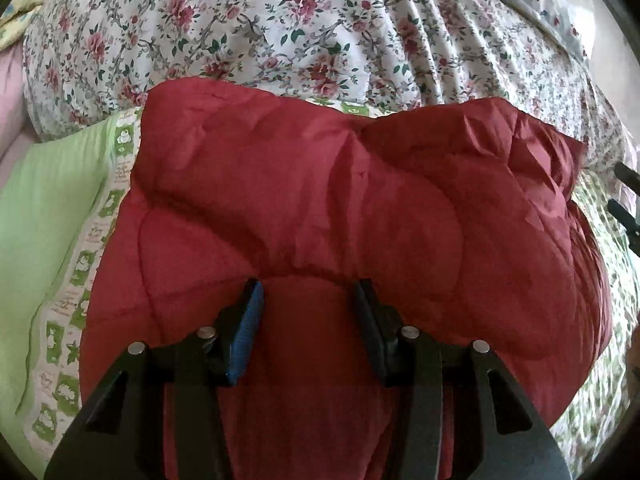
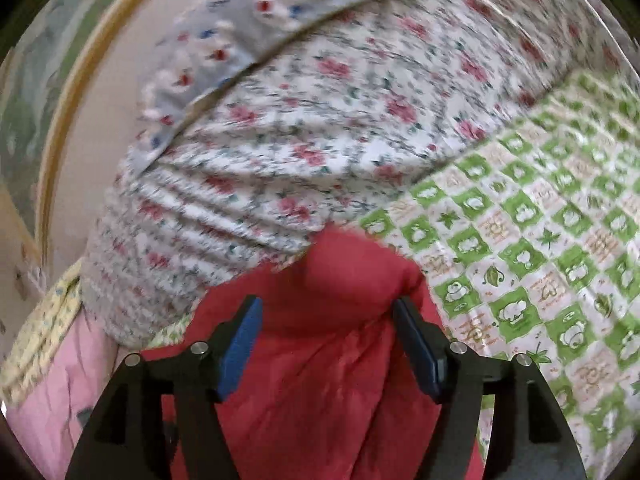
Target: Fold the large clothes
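Green-checked bedsheet [image 2: 520, 280] supports puffy red quilted jacket [image 1: 320, 208]. Left gripper [image 1: 308, 296] and right gripper [image 2: 328, 312] hover spread, empty; slippery padding may spring unfolded.

Orange lettering on the green checked sheet [image 2: 540, 264] is too blurred to read.

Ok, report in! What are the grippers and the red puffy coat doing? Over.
Left gripper open, over red coat. Right gripper open, coat between the fingers. Flowery quilt bunched right behind it.
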Tool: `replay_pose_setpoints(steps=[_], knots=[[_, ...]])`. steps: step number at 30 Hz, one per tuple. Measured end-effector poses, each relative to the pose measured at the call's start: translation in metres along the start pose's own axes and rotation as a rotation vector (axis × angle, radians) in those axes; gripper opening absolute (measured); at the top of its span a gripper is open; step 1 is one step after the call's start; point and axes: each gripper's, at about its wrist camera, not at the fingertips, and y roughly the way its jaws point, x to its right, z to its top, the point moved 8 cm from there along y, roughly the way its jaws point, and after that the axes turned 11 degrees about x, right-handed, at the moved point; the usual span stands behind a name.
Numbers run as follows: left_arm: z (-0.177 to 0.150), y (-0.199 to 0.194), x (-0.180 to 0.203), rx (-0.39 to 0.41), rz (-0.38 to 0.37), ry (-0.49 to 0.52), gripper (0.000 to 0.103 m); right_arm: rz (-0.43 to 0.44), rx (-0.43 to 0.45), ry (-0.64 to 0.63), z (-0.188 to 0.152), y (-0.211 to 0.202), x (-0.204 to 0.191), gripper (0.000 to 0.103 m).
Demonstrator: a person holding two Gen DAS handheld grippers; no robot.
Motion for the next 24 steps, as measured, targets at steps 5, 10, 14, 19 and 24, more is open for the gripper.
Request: replay_pose_setpoints(steps=[5,10,14,19,24], knots=[[0.001,0.005,0.001,-0.015,0.014,0.005,0.046,0.035,-0.171,-0.272,-0.047,0.023,-0.050,0.070],[0.003,0.006,-0.001,-0.039,-0.005,0.001,0.046,-0.057,-0.274,-0.446,-0.079,0.059,-0.058,0.069],[0.007,-0.007,-0.009,-0.040,-0.049,-0.041,0.045,-0.154,-0.287,-0.455,-0.078,0.079,-0.032,0.069],[0.015,-0.012,-0.037,-0.019,-0.032,-0.111,0.045,-0.176,-0.291,-0.410,-0.073,0.089,-0.009,0.071],[0.011,0.016,-0.056,-0.046,0.033,-0.140,0.045,-0.163,-0.303,-0.356,-0.075,0.094,-0.003,0.073]])
